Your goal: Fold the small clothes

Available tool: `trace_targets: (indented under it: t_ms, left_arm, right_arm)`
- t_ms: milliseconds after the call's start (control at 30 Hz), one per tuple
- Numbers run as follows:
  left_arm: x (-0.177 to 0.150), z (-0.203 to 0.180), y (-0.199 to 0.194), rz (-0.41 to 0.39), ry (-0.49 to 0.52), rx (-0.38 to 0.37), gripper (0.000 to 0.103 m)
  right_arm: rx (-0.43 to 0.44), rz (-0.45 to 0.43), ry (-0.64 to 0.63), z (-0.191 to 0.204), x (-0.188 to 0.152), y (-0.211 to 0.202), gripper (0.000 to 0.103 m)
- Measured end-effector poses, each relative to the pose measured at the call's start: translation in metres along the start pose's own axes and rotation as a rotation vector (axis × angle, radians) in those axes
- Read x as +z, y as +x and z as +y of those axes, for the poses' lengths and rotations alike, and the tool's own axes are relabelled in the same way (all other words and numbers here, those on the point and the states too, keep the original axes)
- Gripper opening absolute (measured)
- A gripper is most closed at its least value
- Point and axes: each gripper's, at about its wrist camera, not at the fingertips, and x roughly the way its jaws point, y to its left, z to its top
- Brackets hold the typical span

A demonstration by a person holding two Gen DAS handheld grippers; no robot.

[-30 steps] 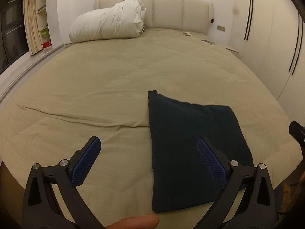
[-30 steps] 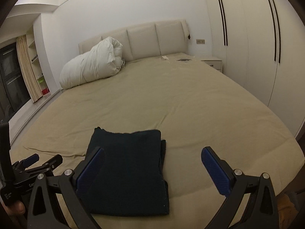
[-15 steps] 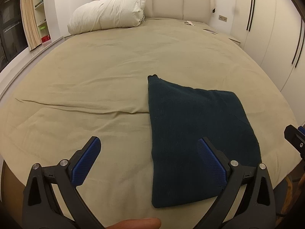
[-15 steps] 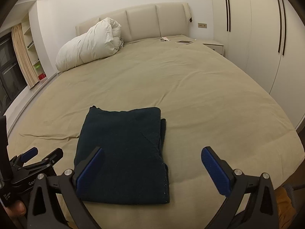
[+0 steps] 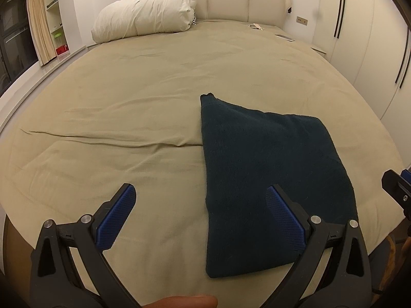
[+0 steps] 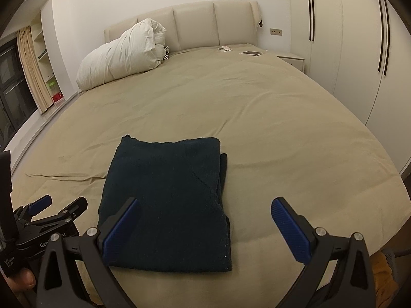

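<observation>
A dark teal knitted garment (image 5: 267,169) lies folded into a flat rectangle near the front edge of the beige bed (image 5: 128,118); it also shows in the right wrist view (image 6: 167,200). My left gripper (image 5: 200,215) is open and empty, held above the bed at the garment's left edge. My right gripper (image 6: 205,228) is open and empty, held above the garment's near right corner. The left gripper (image 6: 56,208) shows at the left of the right wrist view. Neither gripper touches the cloth.
A rolled white duvet (image 5: 146,18) lies at the headboard (image 6: 210,25). A tablet (image 6: 253,53) and small items (image 6: 224,49) lie on the far right of the bed. White wardrobe doors (image 6: 346,51) stand to the right, shelves and a curtain (image 5: 38,25) to the left.
Both grippers stay open and empty. The views have shifted slightly: the left camera has tipped down and closer to the bed; the garment has not moved.
</observation>
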Motion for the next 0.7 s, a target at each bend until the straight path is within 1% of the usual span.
trace_targets:
  t_ms: [700]
  left_arm:
    - [-0.0028, 0.0011, 0.0077, 0.009, 0.001, -0.003, 0.103]
  right_arm:
    - [0.002, 0.014, -0.012, 0.0023, -0.0018, 0.0019, 0.103]
